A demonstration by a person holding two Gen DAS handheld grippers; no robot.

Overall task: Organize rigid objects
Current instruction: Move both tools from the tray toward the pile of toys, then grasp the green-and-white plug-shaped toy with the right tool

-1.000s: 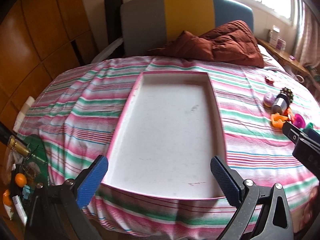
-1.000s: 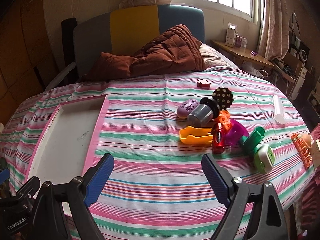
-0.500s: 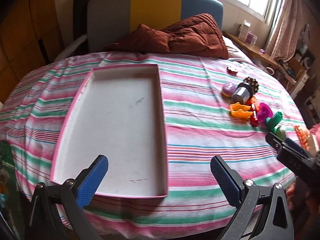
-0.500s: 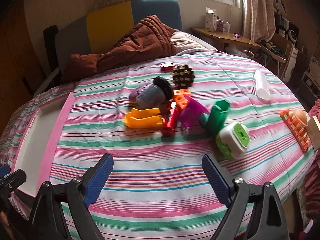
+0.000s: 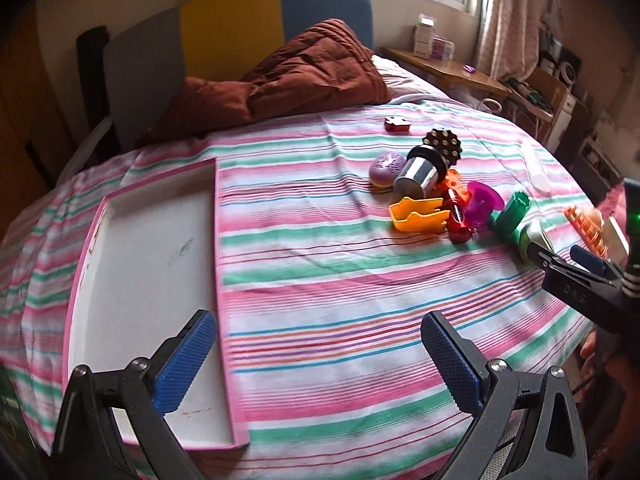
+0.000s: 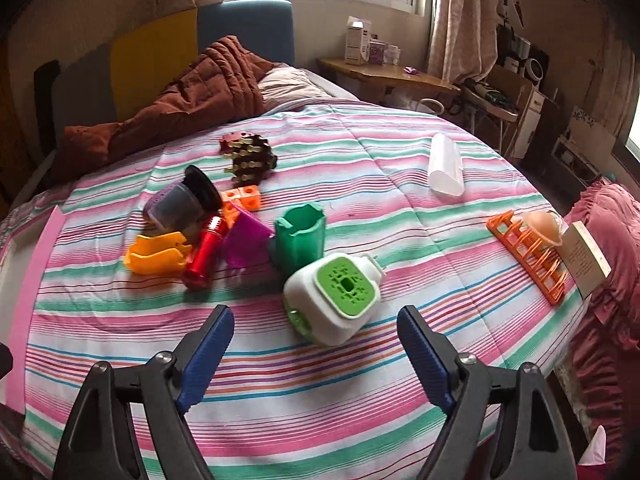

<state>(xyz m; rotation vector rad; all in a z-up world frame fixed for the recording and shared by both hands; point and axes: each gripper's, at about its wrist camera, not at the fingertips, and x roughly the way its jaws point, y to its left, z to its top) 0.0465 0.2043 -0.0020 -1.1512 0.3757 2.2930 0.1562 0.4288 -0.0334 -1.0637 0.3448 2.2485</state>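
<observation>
A white tray with a pink rim [image 5: 140,264] lies on the striped bed at the left. A pile of toys lies to its right: a yellow piece [image 6: 156,258], a red cylinder [image 6: 204,254], a magenta cup [image 6: 246,240], a green cup [image 6: 300,236], a metal cup [image 5: 418,176] and a white and green box [image 6: 336,304]. My left gripper [image 5: 320,360] is open and empty over the bed beside the tray's right rim. My right gripper [image 6: 316,348] is open and empty, just short of the white and green box.
An orange rack [image 6: 528,254] with a peach ball and a card lies near the bed's right edge. A white tube [image 6: 446,170] lies further back. A brown quilt [image 5: 280,80] lies at the headboard. A wooden side table [image 6: 384,74] stands by the window.
Both grippers have swung right. The tray has slid to the left in the left wrist view. The toys have come closer in the right wrist view, the white and green box now between its fingers' line.
</observation>
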